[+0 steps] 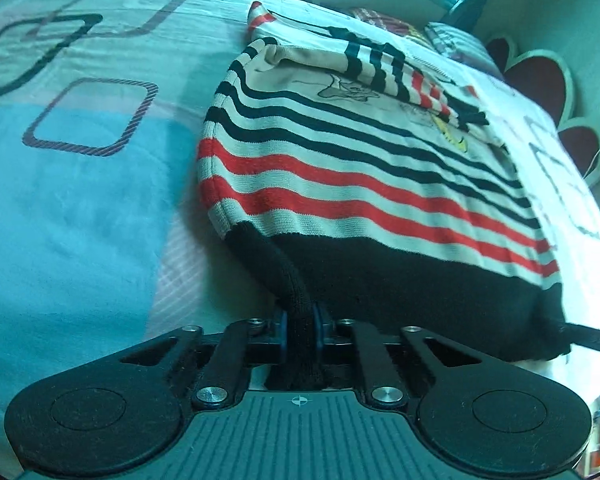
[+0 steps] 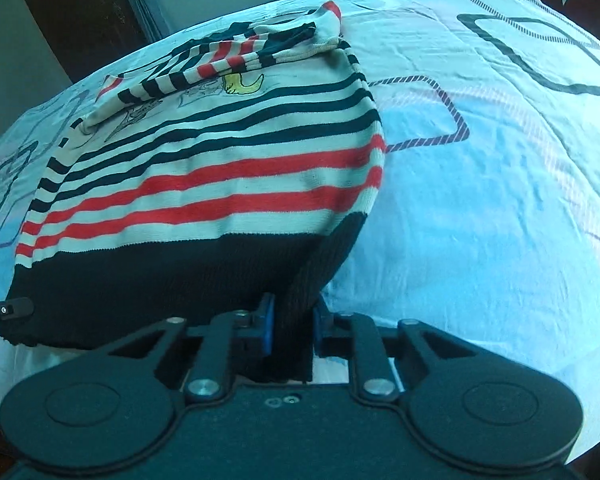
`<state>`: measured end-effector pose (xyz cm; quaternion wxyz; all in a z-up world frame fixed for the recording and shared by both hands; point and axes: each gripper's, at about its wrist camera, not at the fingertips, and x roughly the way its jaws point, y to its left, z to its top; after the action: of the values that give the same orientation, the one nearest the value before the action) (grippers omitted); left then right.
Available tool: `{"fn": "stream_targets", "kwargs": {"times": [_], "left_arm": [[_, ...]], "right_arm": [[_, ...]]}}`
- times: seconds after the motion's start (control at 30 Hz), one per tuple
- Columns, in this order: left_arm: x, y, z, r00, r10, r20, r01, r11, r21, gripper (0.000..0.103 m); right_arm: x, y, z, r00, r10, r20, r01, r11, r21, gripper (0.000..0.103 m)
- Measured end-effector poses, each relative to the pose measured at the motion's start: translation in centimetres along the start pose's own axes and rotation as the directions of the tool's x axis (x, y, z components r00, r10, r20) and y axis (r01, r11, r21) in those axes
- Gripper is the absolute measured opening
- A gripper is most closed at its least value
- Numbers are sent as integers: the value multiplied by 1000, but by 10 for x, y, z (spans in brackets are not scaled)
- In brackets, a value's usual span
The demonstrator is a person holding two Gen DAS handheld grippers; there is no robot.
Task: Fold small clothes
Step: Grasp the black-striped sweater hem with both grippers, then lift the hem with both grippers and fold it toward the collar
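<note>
Striped sweater (image 1: 340,168) lay on the bed (image 1: 80,184), both tools pinching its black hem.
Left tool (image 1: 300,330) clamped the lower-left corner; right tool (image 2: 294,320) clamped the lower-right corner, at lower centre of each view.

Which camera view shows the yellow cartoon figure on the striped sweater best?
The right wrist view: the yellow figure on the striped sweater lies mostly uncovered there. In the left wrist view the folded sleeve hides most of it; only a yellow bit shows.

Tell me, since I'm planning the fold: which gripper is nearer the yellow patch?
Probably right. Both the right gripper and left gripper clamp the sweater hem; the patch sits rightward.
</note>
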<state>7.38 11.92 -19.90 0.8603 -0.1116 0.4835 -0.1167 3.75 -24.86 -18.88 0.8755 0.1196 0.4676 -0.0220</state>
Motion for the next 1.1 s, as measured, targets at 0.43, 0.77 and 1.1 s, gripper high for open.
{"fn": "stream_targets", "kwargs": {"times": [0.43, 0.77, 1.1], "left_arm": [[-4, -36, 103, 966, -51, 255, 23, 994, 110, 10], [74, -69, 240, 925, 18, 379, -50, 996, 74, 10], [181, -66, 340, 922, 153, 355, -157, 987, -19, 10]], "right_arm": [[-24, -1, 82, 957, 94, 275, -107, 994, 34, 11], [53, -2, 229, 918, 118, 378, -116, 993, -28, 11], [159, -8, 339, 934, 101, 343, -98, 995, -24, 11]]}}
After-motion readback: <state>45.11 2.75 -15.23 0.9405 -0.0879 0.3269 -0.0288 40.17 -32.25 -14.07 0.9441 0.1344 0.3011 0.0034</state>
